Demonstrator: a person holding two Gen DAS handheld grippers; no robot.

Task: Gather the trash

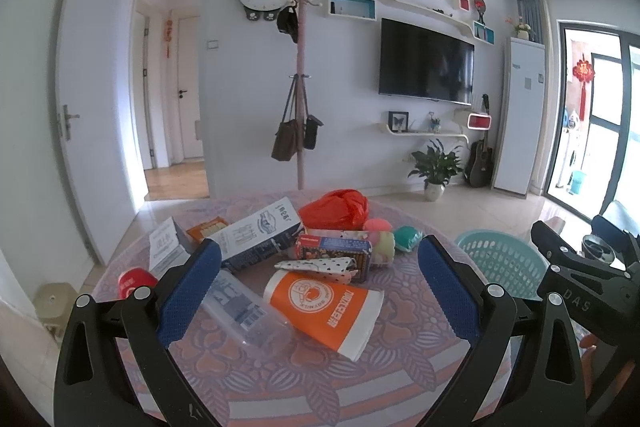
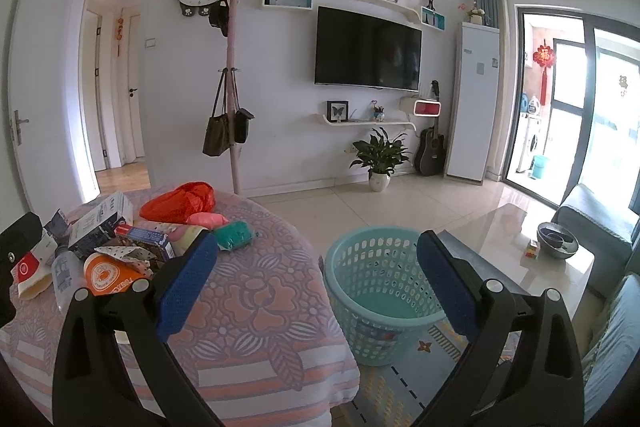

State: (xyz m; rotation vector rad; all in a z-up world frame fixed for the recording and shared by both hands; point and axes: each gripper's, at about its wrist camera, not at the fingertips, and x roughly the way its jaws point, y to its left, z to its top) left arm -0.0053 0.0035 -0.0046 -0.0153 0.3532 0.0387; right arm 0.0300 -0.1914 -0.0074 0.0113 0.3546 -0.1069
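Left gripper (image 1: pixel 320 291), jaws spread wide, hovers over the orange paper soymilk cup (image 1: pixel 325 311) lying on its side near the worktop's (image 1: pixel 400 363) near edge. Right gripper (image 2: pixel 318 279), likewise wide and empty, frames the turquoise perforated plastic basket (image 2: pixel 380 291) on the floor beside the worktop's right edge.

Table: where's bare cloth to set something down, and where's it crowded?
Free: the near cloth in front of the orange cup, and the right side between the green wad and the basket. Crowded: far left, boxes, red bag.

Hand-held gripper (image 1: pixel 320 291): black frame, 2 blue textured pads, silver rivets.
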